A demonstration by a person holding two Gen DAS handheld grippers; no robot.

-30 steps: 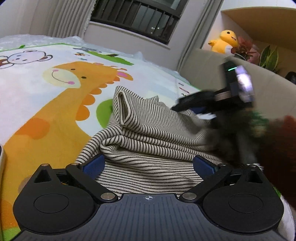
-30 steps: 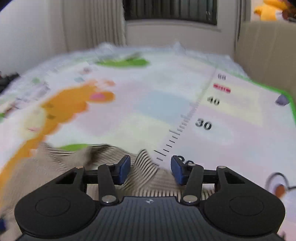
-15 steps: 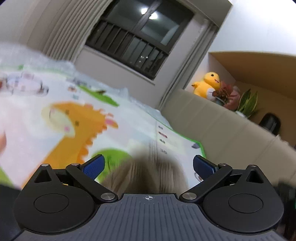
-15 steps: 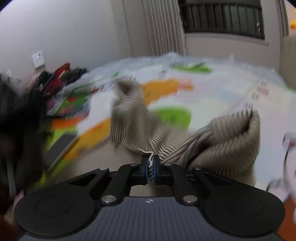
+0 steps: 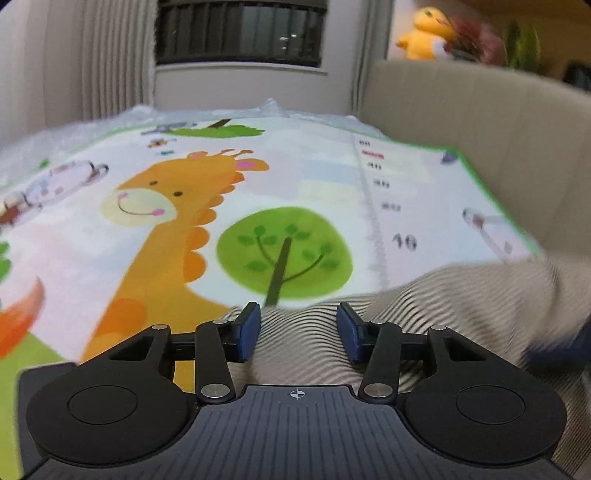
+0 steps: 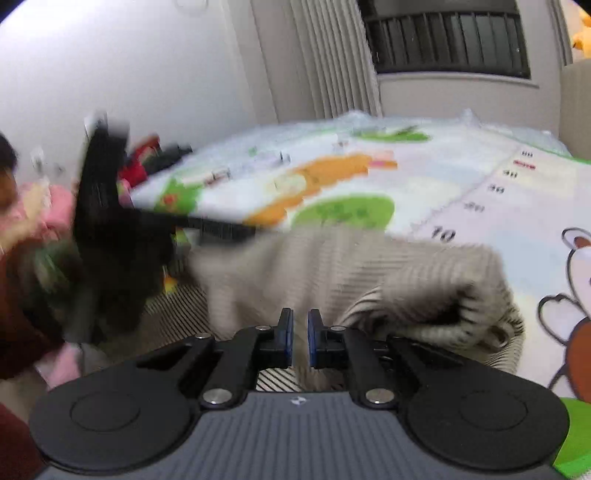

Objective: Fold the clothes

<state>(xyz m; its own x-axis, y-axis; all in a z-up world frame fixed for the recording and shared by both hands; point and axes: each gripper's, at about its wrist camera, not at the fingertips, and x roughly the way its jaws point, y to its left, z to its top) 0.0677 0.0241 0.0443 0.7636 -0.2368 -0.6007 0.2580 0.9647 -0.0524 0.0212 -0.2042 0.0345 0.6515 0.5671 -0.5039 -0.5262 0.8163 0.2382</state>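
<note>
Beige garment (image 5: 461,295) with thin dark stripes; mat (image 5: 332,177) shows orange giraffe, green tree.

The right gripper (image 6: 300,338) has clamped the striped garment (image 6: 369,273) — the left gripper (image 5: 298,332), wide before, is closing over it.

**Two wrist cams, both low over the mat, same window wall ahead**

Left wrist cam: sits behind its own left gripper (image 5: 297,330), looks fwd and down along the fingers, close over the striped garment (image 5: 461,295). Faces the play mat (image 5: 332,166) lengthwise twd the barred window (image 5: 240,33); sofa back (image 5: 480,122) on the right.

Right wrist cam: same setup behind the right gripper (image 6: 299,338), garment (image 6: 369,266) right in front, v. near. Angled more leftward: white wall (image 6: 129,66) and left gripper (image 6: 221,229) enter at left, blurred.

Shared: garment, mat w/ giraffe, green tree and number scale, window, curtain.
</note>
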